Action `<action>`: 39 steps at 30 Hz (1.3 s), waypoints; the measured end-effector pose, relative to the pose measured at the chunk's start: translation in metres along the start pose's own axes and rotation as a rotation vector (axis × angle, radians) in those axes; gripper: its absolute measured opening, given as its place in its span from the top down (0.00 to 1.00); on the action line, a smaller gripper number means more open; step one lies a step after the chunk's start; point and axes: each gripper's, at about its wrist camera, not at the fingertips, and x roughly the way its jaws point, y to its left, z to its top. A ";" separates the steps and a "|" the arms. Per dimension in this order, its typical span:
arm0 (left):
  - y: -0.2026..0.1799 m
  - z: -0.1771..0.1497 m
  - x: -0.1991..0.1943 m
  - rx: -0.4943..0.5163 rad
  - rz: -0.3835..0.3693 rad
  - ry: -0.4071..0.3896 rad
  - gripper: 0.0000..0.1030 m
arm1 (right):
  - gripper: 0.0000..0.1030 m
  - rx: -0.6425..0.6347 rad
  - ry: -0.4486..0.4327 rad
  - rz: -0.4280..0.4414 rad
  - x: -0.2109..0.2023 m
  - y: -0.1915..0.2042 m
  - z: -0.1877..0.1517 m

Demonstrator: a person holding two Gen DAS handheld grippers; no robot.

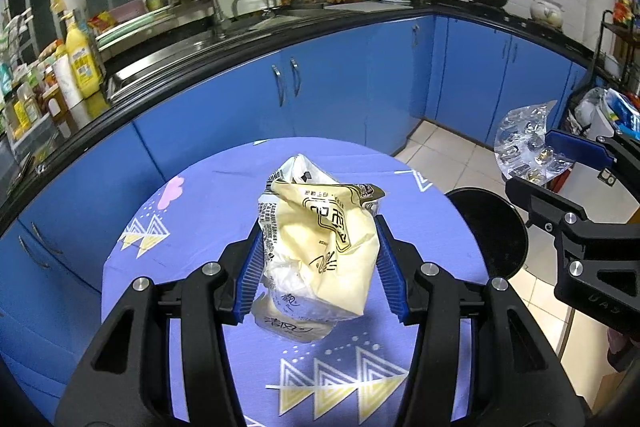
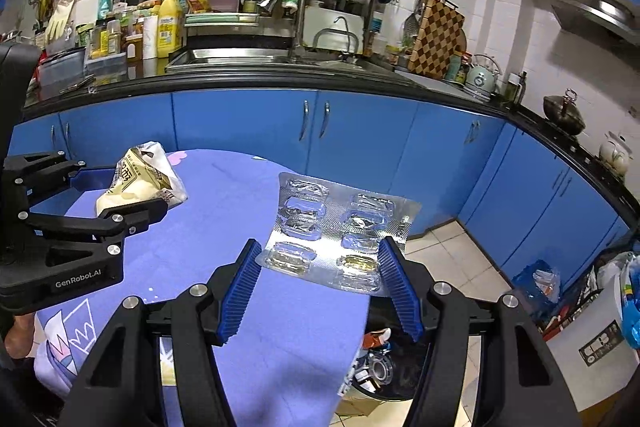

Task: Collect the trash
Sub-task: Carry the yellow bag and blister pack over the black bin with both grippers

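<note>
The left gripper (image 1: 320,267) has its jaws partly closed on a crumpled yellow wrapper (image 1: 320,239), which bulges up between the blue pads, lifted clear of the round table (image 1: 200,211) below. The right gripper (image 2: 320,287) stands wider, its jaws pinching the edges of a silver pill sheet (image 2: 340,231) that juts forward beyond the fingertips. Under and just past the right jaws sits a dark bin (image 2: 384,367) holding scraps.
</note>
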 end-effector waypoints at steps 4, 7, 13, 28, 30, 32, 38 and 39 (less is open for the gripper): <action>-0.017 0.005 0.002 0.028 -0.011 -0.002 0.48 | 0.42 0.014 -0.001 -0.022 -0.002 -0.012 -0.004; -0.027 0.009 0.006 0.046 -0.022 0.000 0.48 | 0.42 0.023 -0.002 -0.033 -0.003 -0.020 -0.007; -0.049 0.017 0.011 0.084 -0.037 -0.002 0.48 | 0.42 0.057 -0.001 -0.054 -0.003 -0.042 -0.013; -0.101 0.033 0.035 0.162 -0.079 0.012 0.48 | 0.42 0.147 0.019 -0.085 0.006 -0.092 -0.033; -0.106 0.035 0.039 0.167 -0.086 0.016 0.48 | 0.42 0.160 0.024 -0.088 0.007 -0.100 -0.036; -0.111 0.036 0.042 0.174 -0.090 0.019 0.48 | 0.42 0.170 0.027 -0.093 0.009 -0.106 -0.039; -0.122 0.042 0.057 0.191 -0.098 0.034 0.48 | 0.42 0.189 0.037 -0.098 0.018 -0.119 -0.040; -0.124 0.043 0.059 0.192 -0.098 0.036 0.48 | 0.42 0.192 0.040 -0.098 0.020 -0.121 -0.040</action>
